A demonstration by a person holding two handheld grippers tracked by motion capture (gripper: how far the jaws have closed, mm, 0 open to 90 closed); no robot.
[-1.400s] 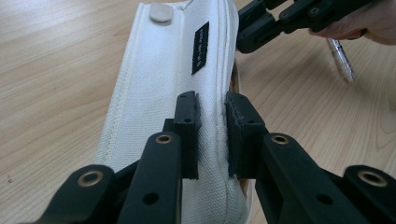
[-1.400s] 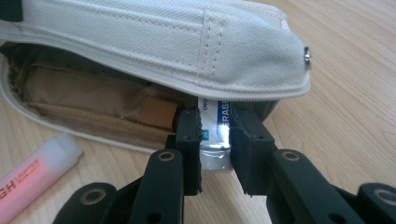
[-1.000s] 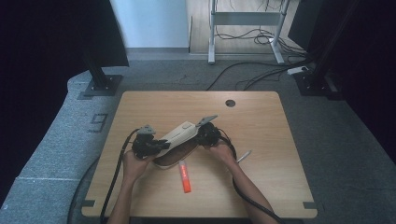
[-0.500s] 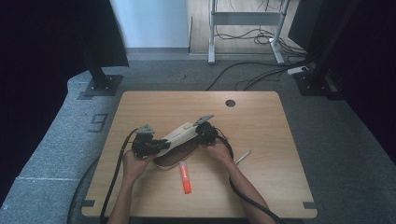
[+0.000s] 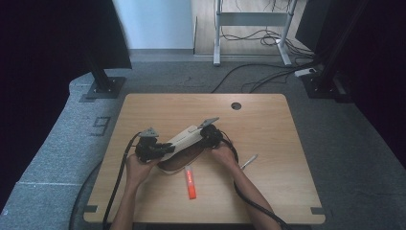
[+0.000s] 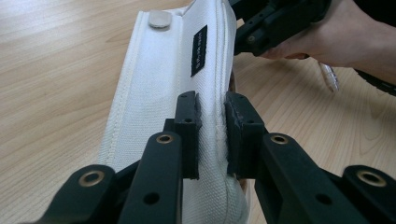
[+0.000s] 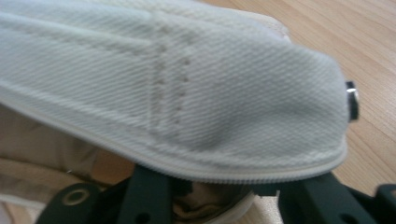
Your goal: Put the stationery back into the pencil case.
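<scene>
A white fabric pouch [image 5: 183, 137] hangs between both grippers just above the table, its flap lifted and the brown inside [image 5: 184, 155] showing below. My left gripper [image 6: 212, 105] is shut on the zip edge of the pouch [image 6: 159, 88] at its near end. At the pouch's other end sits my right gripper [image 5: 206, 135]. In the right gripper view the white cloth [image 7: 187, 84] covers the jaw tips. Those jaws have just been opening, with the pouch's lower lip between them. Whether the pads still press on it is hidden.
An orange marker [image 5: 190, 182] lies on the wooden table [image 5: 268, 191] in front of the pouch. A clear pen [image 5: 249, 161] rests to the right of my right hand. A cable hole [image 5: 235, 106] is at the far side. Black cables trail off the near edge.
</scene>
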